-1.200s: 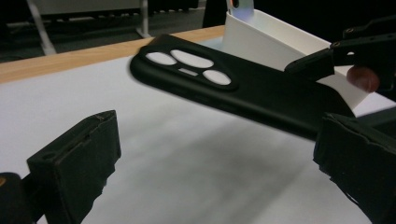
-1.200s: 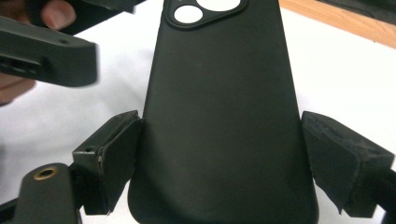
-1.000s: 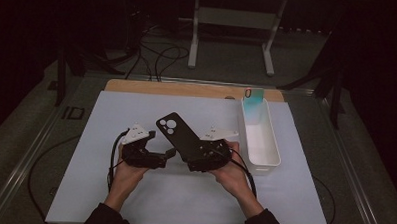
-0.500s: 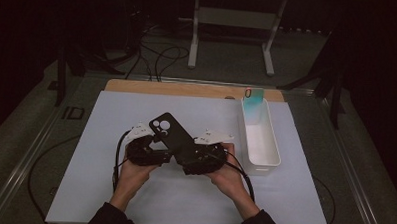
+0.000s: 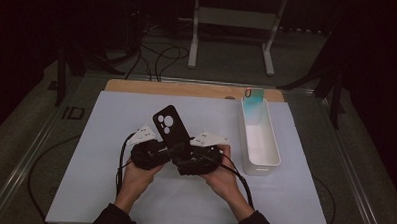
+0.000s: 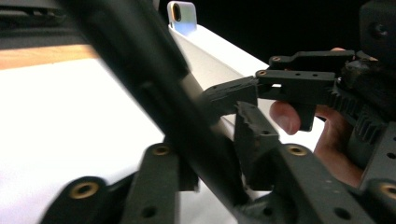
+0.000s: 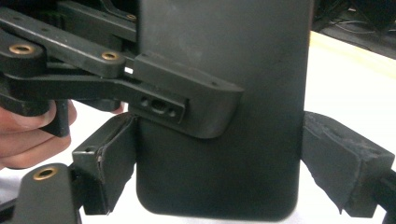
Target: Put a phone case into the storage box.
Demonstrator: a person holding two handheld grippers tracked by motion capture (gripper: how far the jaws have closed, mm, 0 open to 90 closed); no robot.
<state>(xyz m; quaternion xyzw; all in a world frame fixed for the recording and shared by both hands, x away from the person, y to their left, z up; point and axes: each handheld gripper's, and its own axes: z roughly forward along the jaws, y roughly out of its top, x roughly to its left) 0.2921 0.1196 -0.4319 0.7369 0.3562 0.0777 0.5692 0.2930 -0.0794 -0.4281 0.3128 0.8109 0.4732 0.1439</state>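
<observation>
A black phone case stands tilted above the white mat, just left of the white bin. The left gripper has just been closing — its jaws now pinch the case's lower part. The right gripper clamps the case by its side edges — beside the left one, nearer the bin.

No lettering, label or number seems legible on anything here.

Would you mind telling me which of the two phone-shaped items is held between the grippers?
The black phone case, raised above the white mat; the pale blue-green phone leans in the white tray's far end.
</observation>
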